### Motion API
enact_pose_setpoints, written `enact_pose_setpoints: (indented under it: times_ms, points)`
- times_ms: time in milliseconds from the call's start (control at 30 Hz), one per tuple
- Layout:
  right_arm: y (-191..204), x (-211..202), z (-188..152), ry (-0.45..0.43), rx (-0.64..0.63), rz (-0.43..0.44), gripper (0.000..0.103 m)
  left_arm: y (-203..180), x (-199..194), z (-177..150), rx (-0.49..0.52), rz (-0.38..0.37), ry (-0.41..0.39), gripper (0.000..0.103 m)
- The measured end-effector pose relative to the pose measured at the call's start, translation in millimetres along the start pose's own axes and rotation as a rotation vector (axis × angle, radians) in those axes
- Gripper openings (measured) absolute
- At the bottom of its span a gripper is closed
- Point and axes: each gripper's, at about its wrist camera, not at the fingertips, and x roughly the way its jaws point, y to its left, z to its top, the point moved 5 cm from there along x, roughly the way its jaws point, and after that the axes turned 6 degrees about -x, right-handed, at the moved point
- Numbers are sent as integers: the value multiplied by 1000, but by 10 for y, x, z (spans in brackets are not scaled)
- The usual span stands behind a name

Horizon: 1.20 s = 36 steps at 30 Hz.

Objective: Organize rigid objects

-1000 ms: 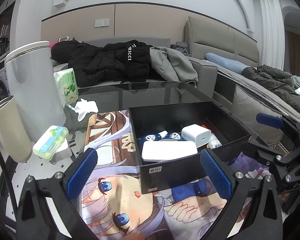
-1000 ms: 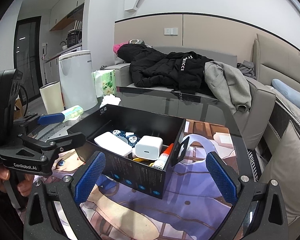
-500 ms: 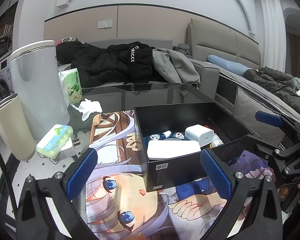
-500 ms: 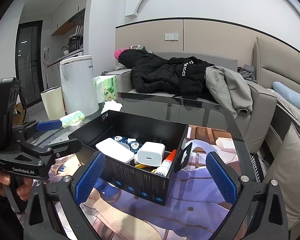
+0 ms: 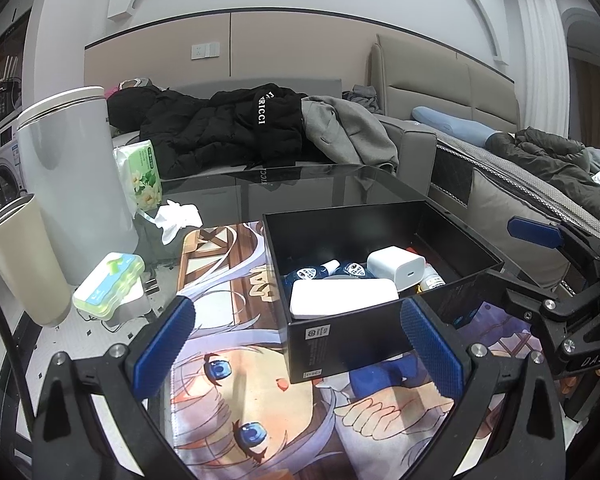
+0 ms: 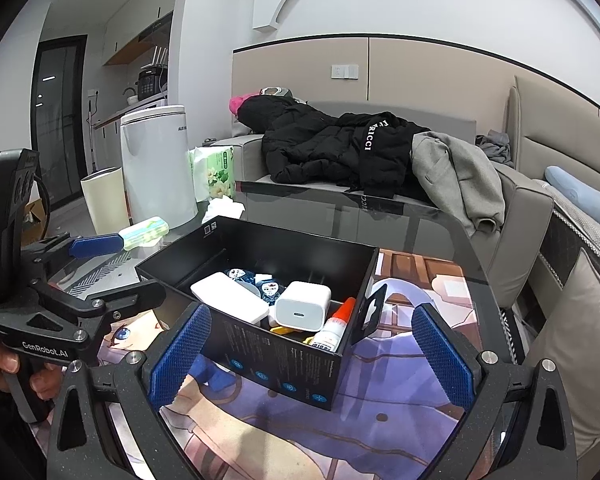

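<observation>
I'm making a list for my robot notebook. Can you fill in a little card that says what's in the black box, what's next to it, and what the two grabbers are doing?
container: black box, open top, on the printed anime mat
inside box: white power bank, white charger cube, glue bottle with red tip, small blue-capped items
outside box: green-and-blue case, crumpled tissue
left gripper: jaws open, empty
right gripper: jaws open, empty

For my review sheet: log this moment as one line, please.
left gripper: open, empty | right gripper: open, empty | black box: on printed mat, holds white charger, glue bottle, white case
</observation>
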Motion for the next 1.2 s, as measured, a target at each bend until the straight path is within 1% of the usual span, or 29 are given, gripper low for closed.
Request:
enact_pose_setpoints:
  times_ms: [1200]
  points:
    - [15, 18, -14, 7, -4, -2, 102, -29, -11, 5, 17, 2, -5, 103]
